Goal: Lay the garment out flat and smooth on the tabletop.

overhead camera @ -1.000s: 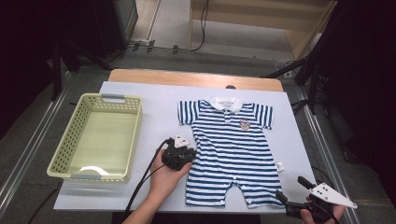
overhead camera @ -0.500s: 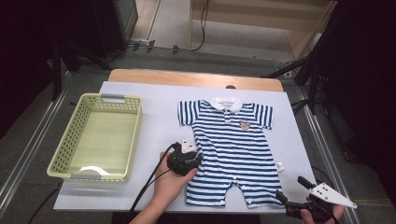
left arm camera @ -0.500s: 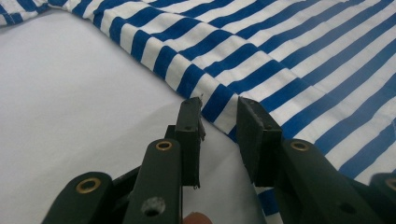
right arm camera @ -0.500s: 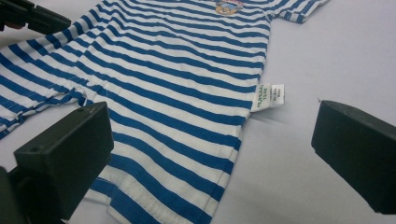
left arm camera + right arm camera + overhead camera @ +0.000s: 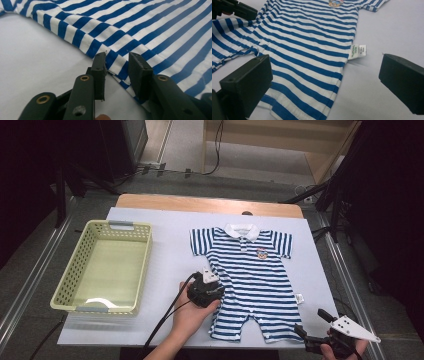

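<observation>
The pale green plastic basket (image 5: pixel 102 266) sits empty toward the white worktop's (image 5: pixel 165 227) left edge. At the blue-and-white striped cotton romper's (image 5: pixel 252 280) left hem, mid-worktop, the left gripper (image 5: pixel 117 67), jaws just opened narrowly, straddles the hem unpinched. The right gripper (image 5: pixel 324 82) waits wide near the front right corner; next comes pinching that hem, probably to fold.

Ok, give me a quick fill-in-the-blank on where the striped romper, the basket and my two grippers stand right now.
1. The romper lying flat on the table has white and ____ stripes.
2. The left gripper has the romper's side ____ between its jaws.
3. The yellow basket sits to the ____ of the romper in the high view.
4. The right gripper has its jaws standing ____, near the romper's white label.

Missing words: blue; edge; left; open
</observation>
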Motion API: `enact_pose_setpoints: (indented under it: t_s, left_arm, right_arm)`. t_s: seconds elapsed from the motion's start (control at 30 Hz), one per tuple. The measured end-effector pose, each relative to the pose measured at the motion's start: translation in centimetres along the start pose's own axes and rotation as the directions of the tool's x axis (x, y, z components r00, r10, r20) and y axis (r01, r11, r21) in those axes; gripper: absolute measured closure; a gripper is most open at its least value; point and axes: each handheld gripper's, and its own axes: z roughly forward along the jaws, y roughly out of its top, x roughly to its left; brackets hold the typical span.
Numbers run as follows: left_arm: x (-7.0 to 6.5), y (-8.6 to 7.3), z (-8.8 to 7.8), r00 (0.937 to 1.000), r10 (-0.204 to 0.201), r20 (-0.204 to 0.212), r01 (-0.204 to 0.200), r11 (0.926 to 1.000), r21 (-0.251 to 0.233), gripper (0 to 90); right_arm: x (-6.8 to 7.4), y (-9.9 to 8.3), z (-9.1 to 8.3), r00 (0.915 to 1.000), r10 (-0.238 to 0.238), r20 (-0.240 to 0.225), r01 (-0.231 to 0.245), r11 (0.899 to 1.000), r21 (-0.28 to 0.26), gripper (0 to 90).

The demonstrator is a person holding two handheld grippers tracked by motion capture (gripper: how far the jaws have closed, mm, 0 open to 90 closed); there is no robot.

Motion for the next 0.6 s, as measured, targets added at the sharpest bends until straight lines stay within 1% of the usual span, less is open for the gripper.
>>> enact_pose_setpoints:
  t_s: [0.03, 0.07, 0.1, 0.13, 0.17, 0.23, 0.33, 0.4, 0.5, 0.53, 0.57, 0.6]
  left_arm:
    - [-0.1, 0.0, 0.0, 0.9999, 0.016, -0.005, -0.016, 0.9999, 0.003, 70.8]
    - [-0.2, 0.1, 0.1, 0.9998, 0.018, 0.001, -0.018, 0.9998, 0.006, 74.9]
    - [-0.1, 0.1, 0.1, 0.9997, 0.016, 0.017, -0.016, 0.9998, 0.006, 79.5]
    - [0.0, 0.2, 0.1, 0.9996, 0.012, 0.025, -0.012, 0.9999, 0.004, 85.1]
    - [0.1, 0.2, 0.1, 0.9994, 0.011, 0.033, -0.011, 0.9999, 0.001, 87.1]
    - [0.4, 0.1, -0.1, 0.9987, 0.008, 0.051, -0.008, 1.0, 0.0, 88.2]
    - [1.0, -0.1, -0.8, 0.9975, 0.0, 0.07, 0.0, 0.9999, -0.01, 88.3]
    - [1.4, -0.3, -1.2, 0.9974, 0.004, 0.072, -0.003, 0.9999, -0.014, 88.4]
    - [2.0, -0.7, -1.8, 0.9957, -0.009, 0.092, 0.011, 0.9998, -0.019, 88.3]
    - [2.1, -0.7, -1.9, 0.9956, -0.014, 0.092, 0.015, 0.9997, -0.017, 88.2]
    - [2.2, -0.8, -2.0, 0.9947, -0.023, 0.1, 0.026, 0.9995, -0.021, 88.3]
    - [2.4, -0.9, -2.2, 0.9945, -0.028, 0.101, 0.03, 0.9994, -0.02, 88.3]
  right_arm:
    - [0.0, 0.0, 0.0, 1.0, -0.002, -0.001, 0.002, 1.0, 0.001, 0.0]
    - [0.1, 0.0, 0.0, 1.0, -0.004, -0.003, 0.004, 1.0, 0.003, 0.0]
    - [0.1, 0.0, 0.1, 1.0, -0.006, -0.004, 0.006, 1.0, 0.003, 0.0]
    - [0.1, 0.0, 0.1, 1.0, -0.007, -0.003, 0.007, 1.0, 0.003, 0.0]
    - [0.1, 0.0, 0.1, 1.0, -0.008, -0.006, 0.008, 1.0, 0.004, 0.0]
    - [0.1, 0.0, 0.1, 1.0, -0.006, -0.003, 0.006, 1.0, 0.005, 0.0]
    - [0.0, -0.1, 0.2, 1.0, -0.005, -0.003, 0.005, 1.0, 0.012, 0.0]
    - [0.0, -0.2, 0.4, 1.0, -0.002, -0.004, 0.002, 1.0, 0.022, 0.0]
    - [0.2, -0.3, 0.9, 0.9999, -0.015, -0.004, 0.015, 0.999, 0.046, 0.0]
    - [0.3, -0.3, 1.1, 0.9998, -0.021, -0.005, 0.021, 0.998, 0.057, 0.0]
    - [0.4, -0.4, 1.3, 0.9997, -0.024, -0.006, 0.024, 0.998, 0.065, 0.0]
    - [0.6, -0.4, 1.5, 0.9995, -0.03, -0.012, 0.031, 0.997, 0.075, 2.8]
